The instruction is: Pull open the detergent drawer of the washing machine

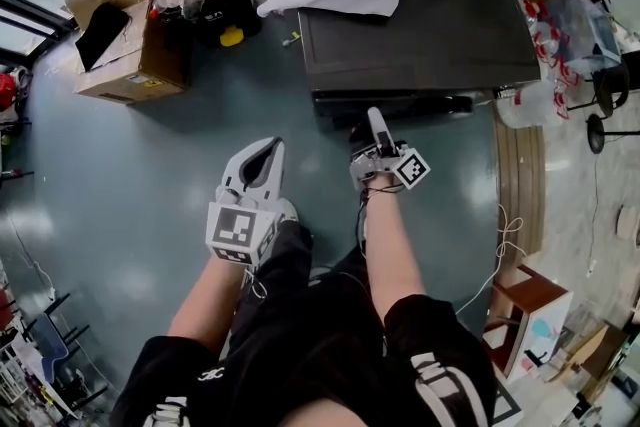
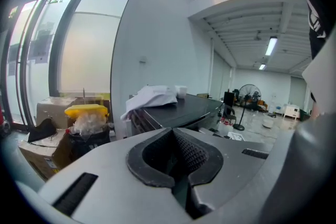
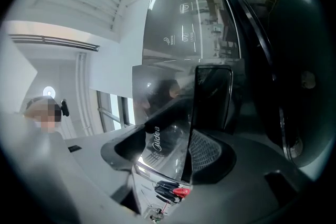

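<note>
Keep right gripper [image 1: 378, 121] pinching, seemingly squarely, the detergent drawer [image 3: 163, 107] on the washing machine [image 1: 420, 25] near face, top; pull straight nearward, level, no twisting. Leave left gripper [image 1: 268, 151], jaws pressed together, idle.

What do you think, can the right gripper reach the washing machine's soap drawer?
Probably yes: the right gripper is at the front of the washing machine, jaws astride the front of the soap drawer, nothing blocking.

Daylight floods in from windows [image 2: 84, 50] left of the left gripper [image 2: 176, 162]; fisheye edges go black; the glossy front of the detergent drawer [image 3: 163, 144] mirrors glare.
</note>
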`<state>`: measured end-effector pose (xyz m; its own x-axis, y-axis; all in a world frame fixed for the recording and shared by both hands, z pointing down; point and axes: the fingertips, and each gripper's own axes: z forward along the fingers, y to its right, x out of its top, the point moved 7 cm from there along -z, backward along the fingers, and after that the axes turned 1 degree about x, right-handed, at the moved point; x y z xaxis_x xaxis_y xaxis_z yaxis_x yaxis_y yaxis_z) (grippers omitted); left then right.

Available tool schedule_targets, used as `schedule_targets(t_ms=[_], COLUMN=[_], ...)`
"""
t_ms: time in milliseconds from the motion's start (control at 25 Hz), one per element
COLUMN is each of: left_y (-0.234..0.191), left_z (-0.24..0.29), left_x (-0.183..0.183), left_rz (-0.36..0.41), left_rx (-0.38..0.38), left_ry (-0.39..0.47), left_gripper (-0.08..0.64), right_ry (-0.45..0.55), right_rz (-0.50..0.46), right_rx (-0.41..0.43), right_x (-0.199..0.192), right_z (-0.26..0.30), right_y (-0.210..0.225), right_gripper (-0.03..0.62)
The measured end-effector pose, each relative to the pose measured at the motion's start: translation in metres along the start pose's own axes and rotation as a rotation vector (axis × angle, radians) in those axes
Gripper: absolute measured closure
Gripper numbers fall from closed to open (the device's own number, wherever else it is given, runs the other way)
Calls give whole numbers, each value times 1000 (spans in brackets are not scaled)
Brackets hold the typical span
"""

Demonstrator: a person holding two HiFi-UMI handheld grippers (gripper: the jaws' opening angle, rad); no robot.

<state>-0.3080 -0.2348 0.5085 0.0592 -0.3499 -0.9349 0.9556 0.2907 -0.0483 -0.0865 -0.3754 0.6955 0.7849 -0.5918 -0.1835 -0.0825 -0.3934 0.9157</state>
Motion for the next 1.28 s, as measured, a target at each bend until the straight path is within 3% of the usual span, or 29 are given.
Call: schedule_targets(t_ms=[600, 1280], left_y=[-15, 29], left_z=[-24, -58], left_x=[3, 11], left_rz=[36, 62], left_rx=[-107, -89], left_ry=[17, 39], left_gripper=[565, 565], right_ry=[95, 90], right_rz=[-31, -7], right_rx=[10, 13], right_x=[-27, -37], right_z=[-62, -105], right_y=[-23, -42], right_gripper=[337, 333])
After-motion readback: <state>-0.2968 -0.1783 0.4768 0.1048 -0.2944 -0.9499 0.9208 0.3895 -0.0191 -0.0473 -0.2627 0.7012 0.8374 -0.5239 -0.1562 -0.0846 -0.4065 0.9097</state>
